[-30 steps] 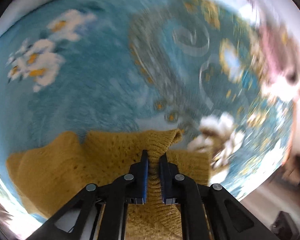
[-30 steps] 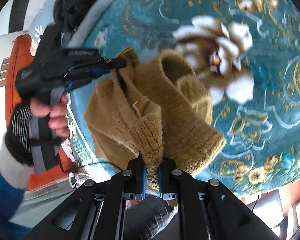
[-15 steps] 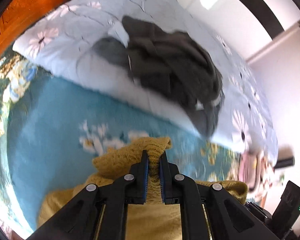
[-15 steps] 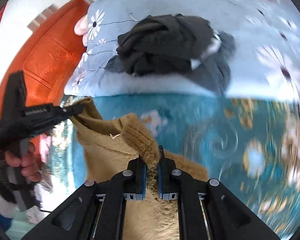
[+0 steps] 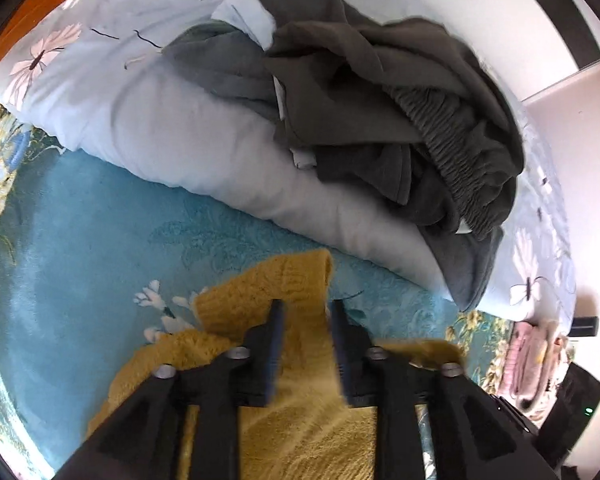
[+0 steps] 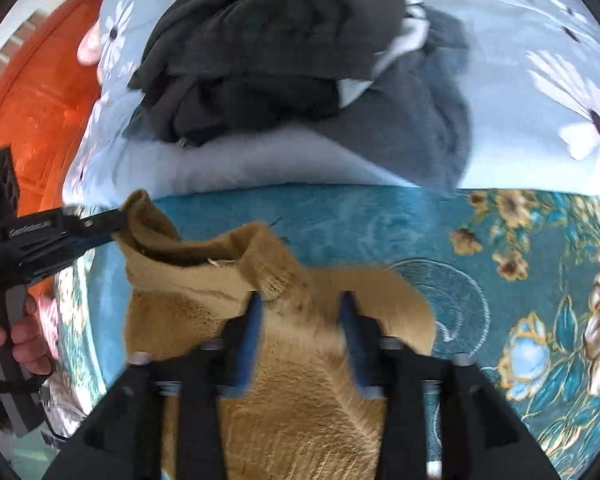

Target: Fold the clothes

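A mustard-yellow knit sweater (image 5: 300, 412) lies on the teal floral bedspread (image 5: 80, 232). My left gripper (image 5: 306, 312) is open, its jaws apart on either side of a ribbed edge of the sweater (image 5: 296, 280). My right gripper (image 6: 300, 308) is open too, with the sweater (image 6: 292, 392) lying between and under its fingers. In the right wrist view the left gripper (image 6: 100, 224) shows at the left, its tips at the sweater's far corner (image 6: 140, 208).
A pale blue floral duvet (image 5: 160, 128) is bunched across the far side of the bed, with a heap of dark grey clothes (image 5: 380, 112) on it. An orange wooden headboard (image 6: 32, 112) stands at the left. Pink cloth (image 5: 532, 352) lies at the right edge.
Both grippers have opened and let go of the sweater, which now rests on the bedspread. Both cameras tilted up from the bedspread toward the duvet earlier.
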The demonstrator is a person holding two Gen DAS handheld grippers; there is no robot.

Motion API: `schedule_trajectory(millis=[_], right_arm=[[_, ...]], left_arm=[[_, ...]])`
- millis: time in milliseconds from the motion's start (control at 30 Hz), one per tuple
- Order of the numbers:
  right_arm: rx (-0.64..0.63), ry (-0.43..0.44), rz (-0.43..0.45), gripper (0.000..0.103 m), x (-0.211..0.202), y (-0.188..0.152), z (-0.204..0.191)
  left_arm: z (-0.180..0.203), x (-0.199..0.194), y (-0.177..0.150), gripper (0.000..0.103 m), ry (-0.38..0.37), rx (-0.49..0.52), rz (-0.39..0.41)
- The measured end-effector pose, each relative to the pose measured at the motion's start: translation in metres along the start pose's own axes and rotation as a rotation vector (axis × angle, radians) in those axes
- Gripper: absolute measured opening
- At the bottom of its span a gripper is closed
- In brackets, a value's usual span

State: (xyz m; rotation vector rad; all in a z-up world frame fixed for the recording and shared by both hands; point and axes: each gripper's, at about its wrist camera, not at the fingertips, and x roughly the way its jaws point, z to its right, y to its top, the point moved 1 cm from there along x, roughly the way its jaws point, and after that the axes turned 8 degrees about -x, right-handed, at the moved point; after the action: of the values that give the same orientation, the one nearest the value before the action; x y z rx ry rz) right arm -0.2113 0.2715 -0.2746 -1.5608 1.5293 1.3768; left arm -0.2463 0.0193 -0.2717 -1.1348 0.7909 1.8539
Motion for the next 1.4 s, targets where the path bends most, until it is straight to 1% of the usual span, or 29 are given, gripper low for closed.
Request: schedule_trajectory(millis=[67,100,167,233,367,433,533,567,633,700,767,800,833,900,967,1000,1033,1067,1100,1167,1200,1300,1367,1400], right_arm=[[0.075,0.013,0.015,0.049,-0.008,-0.014,0.018],[0.118,0.019,0.016,0.049,-0.012,-0.024,0.028],[0.209,0.032,-0.007,0.049,-0.016,-0.055,0.047],[0.291,0.055,-0.059,0.049,-0.016,-0.098,0.063],[0.423,0.091,-0.204,0.049,-0.003,-0.194,0.075],[0.484,0.117,-0.267,0.049,0.004,-0.239,0.075],[0.545,0.155,-0.311,0.049,0.015,-0.275,0.069],[0.564,0.166,-0.32,0.049,0.019,-0.286,0.067],[0.584,0.173,-0.29,0.049,0.021,-0.296,0.063],[0.594,0.182,-0.275,0.052,0.021,-0.297,0.06],[0.588,0.229,-0.277,0.051,0.023,-0.297,0.053],[0.58,0.239,-0.282,0.048,0.025,-0.298,0.049],[0.57,0.237,-0.286,0.039,0.027,-0.299,0.045],[0.563,0.196,-0.287,0.026,0.028,-0.302,0.039],[0.597,0.166,-0.269,0.018,0.024,-0.304,0.037],[0.606,0.159,-0.263,0.014,0.021,-0.302,0.036],[0.615,0.152,-0.257,0.011,0.018,-0.301,0.035],[0.617,0.145,-0.252,0.011,0.015,-0.299,0.034],[0.605,0.139,-0.249,0.01,0.01,-0.296,0.032],[0.575,0.125,-0.242,0.01,-0.001,-0.29,0.033],[0.56,0.115,-0.237,0.009,-0.008,-0.286,0.034],[0.537,0.079,-0.199,0.009,-0.039,-0.28,0.052],[0.52,0.036,-0.166,0.009,-0.064,-0.278,0.067],[0.51,0.012,-0.165,0.009,-0.071,-0.281,0.072]], left_arm=[[-0.016,-0.017,-0.005,0.057,-0.043,-0.018,0.019],[-0.026,-0.025,-0.01,0.058,-0.04,-0.025,0.027],[-0.058,-0.038,-0.026,0.06,0.003,-0.051,0.038],[-0.092,-0.046,-0.044,0.06,0.053,-0.09,0.031],[-0.178,-0.045,-0.095,0.06,0.207,-0.201,-0.045],[-0.216,-0.041,-0.124,0.06,0.252,-0.244,-0.099],[-0.252,-0.033,-0.155,0.06,0.305,-0.286,-0.167],[-0.261,-0.032,-0.163,0.06,0.306,-0.301,-0.179],[-0.275,-0.029,-0.179,0.06,0.295,-0.33,-0.198],[-0.284,-0.026,-0.194,0.06,0.269,-0.345,-0.227],[-0.286,-0.024,-0.205,0.06,0.251,-0.34,-0.245],[-0.286,-0.022,-0.21,0.06,0.242,-0.334,-0.258],[-0.286,-0.02,-0.216,0.06,0.238,-0.328,-0.271],[-0.285,-0.019,-0.226,0.06,0.242,-0.304,-0.289],[-0.284,-0.02,-0.233,0.057,0.254,-0.29,-0.287],[-0.285,-0.021,-0.237,0.05,0.257,-0.289,-0.283],[-0.284,-0.022,-0.24,0.041,0.265,-0.285,-0.277],[-0.283,-0.023,-0.243,0.022,0.28,-0.278,-0.275],[-0.279,-0.025,-0.246,0.013,0.29,-0.263,-0.271],[-0.269,-0.029,-0.25,0.011,0.296,-0.225,-0.261],[-0.262,-0.033,-0.253,0.01,0.286,-0.213,-0.255],[-0.229,-0.052,-0.272,0.01,0.169,-0.163,-0.253],[-0.21,-0.061,-0.29,0.01,0.123,-0.114,-0.273],[-0.201,-0.063,-0.303,0.01,0.112,-0.085,-0.29]])
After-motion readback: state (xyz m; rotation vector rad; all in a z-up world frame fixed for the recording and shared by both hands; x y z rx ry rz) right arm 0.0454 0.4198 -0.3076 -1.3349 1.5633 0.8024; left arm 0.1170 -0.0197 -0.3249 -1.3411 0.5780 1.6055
